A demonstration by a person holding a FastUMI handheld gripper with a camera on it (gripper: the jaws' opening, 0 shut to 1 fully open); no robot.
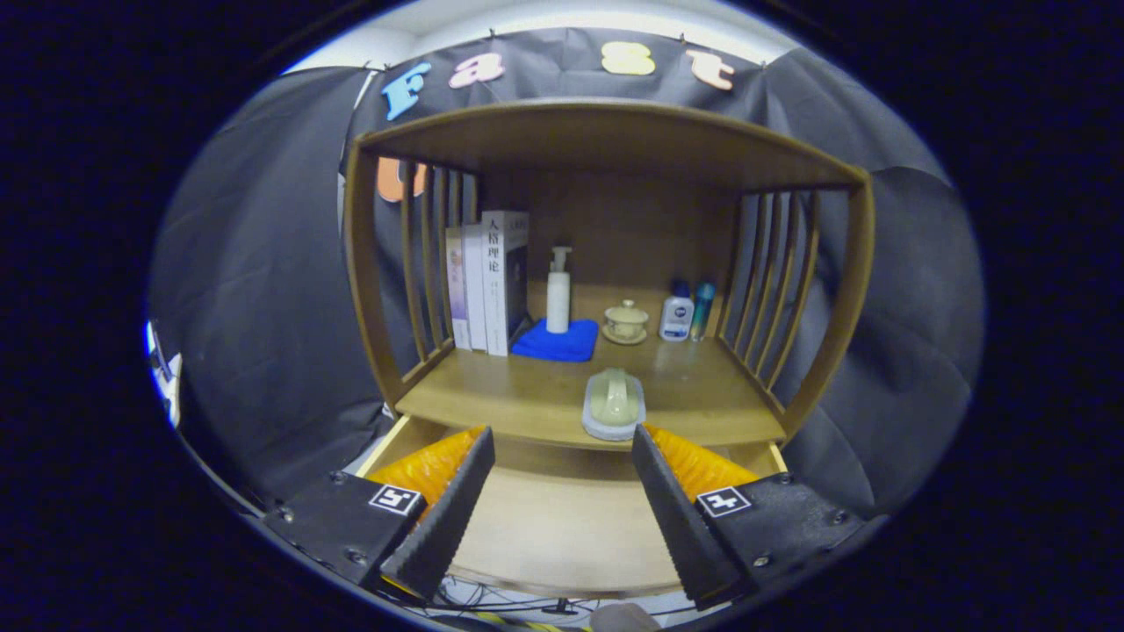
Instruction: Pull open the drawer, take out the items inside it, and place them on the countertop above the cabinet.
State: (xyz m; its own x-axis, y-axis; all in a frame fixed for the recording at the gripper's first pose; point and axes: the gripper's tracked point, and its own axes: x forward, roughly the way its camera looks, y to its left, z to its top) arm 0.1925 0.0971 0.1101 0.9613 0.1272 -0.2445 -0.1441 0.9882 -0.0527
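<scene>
Drawer [562, 518] stands pulled open beneath the cabinet [606, 140], and its pale wooden bottom shows bare between the jaws and below them. One drawer is in sight. The gripper [562, 487] hangs over it with its jaws spread wide apart, nothing held between them; each finger [448, 518] reaches to about the drawer's back edge.

One lidded dish [614, 405], pale green and whitish, sits on the surface [509, 395] above the drawer, at its front edge. It lies just ahead of the jaws, a little nearer the right finger than the left, and touches neither.

Further back on the same surface, counted: three books [492, 281] stand upright against the left slatted side; one blue cloth [558, 344] lies just beside them; one white pump bottle [558, 294] stands on that cloth; one small lidded cup [626, 320] rests on a saucer near the middle; two small bottles [685, 312], one white with a blue cap and one slim teal one, stand side by side near the right slatted side.

Cables [527, 604] show on the floor below the drawer's front
</scene>
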